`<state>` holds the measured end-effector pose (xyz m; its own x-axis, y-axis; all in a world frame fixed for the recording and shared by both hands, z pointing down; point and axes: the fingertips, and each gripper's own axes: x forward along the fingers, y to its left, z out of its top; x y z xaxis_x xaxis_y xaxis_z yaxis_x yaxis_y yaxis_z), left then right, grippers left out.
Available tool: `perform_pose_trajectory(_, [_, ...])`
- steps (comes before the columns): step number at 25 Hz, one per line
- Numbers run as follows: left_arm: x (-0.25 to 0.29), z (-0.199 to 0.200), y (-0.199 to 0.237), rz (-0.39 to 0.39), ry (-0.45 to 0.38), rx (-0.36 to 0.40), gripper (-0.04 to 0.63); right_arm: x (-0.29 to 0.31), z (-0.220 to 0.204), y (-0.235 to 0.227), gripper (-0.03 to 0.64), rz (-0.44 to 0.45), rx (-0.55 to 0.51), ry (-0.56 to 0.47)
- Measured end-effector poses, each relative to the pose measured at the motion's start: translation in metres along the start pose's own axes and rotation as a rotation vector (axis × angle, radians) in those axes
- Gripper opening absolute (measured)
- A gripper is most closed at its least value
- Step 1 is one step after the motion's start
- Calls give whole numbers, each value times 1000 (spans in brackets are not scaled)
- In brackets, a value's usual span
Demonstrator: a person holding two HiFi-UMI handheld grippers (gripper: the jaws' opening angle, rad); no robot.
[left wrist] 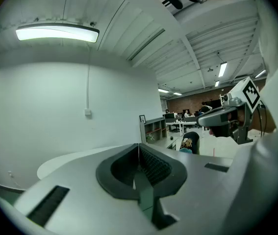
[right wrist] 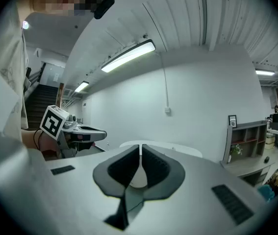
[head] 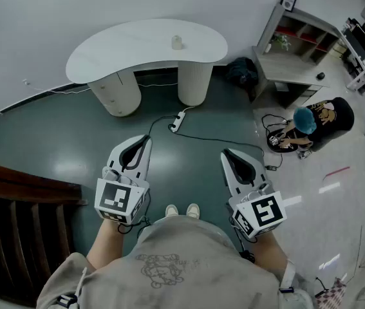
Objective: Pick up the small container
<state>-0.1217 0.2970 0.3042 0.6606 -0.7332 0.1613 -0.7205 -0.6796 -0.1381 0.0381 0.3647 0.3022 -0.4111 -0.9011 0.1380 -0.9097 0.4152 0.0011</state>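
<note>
The small container (head: 176, 42), a pale little cylinder, stands upright on the white curved table (head: 124, 47) far ahead of me. Both grippers hang over the floor, well short of the table. My left gripper (head: 145, 139) is shut with nothing between its jaws, its tips meeting (left wrist: 139, 146). My right gripper (head: 226, 154) is also shut and empty (right wrist: 140, 146). Each gripper view shows the other gripper off to the side: the right one (left wrist: 222, 119) and the left one (right wrist: 80, 131). The container does not show in either gripper view.
A power strip (head: 177, 121) with trailing cables lies on the green floor between me and the table. A grey shelf unit (head: 298, 44) stands at the right, a black bag (head: 327, 121) on the floor beside it. Dark stairs (head: 15, 230) descend at my left.
</note>
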Motion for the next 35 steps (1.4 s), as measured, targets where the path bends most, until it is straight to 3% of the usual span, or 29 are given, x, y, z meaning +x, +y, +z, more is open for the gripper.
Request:
perform_pose_trajectory(9, [-5, -4, -3, -9, 7, -1, 18, -1, -2, 0, 37, -29, 31, 9])
perform_pose_trajectory(23, [3, -7, -21, 0, 17, -9, 18, -2, -13, -1, 37, 24, 51, 13])
perform_pose_trajectory(35, [21, 3, -36, 85, 1, 9, 18, -4, -16, -26, 37, 108, 27, -18])
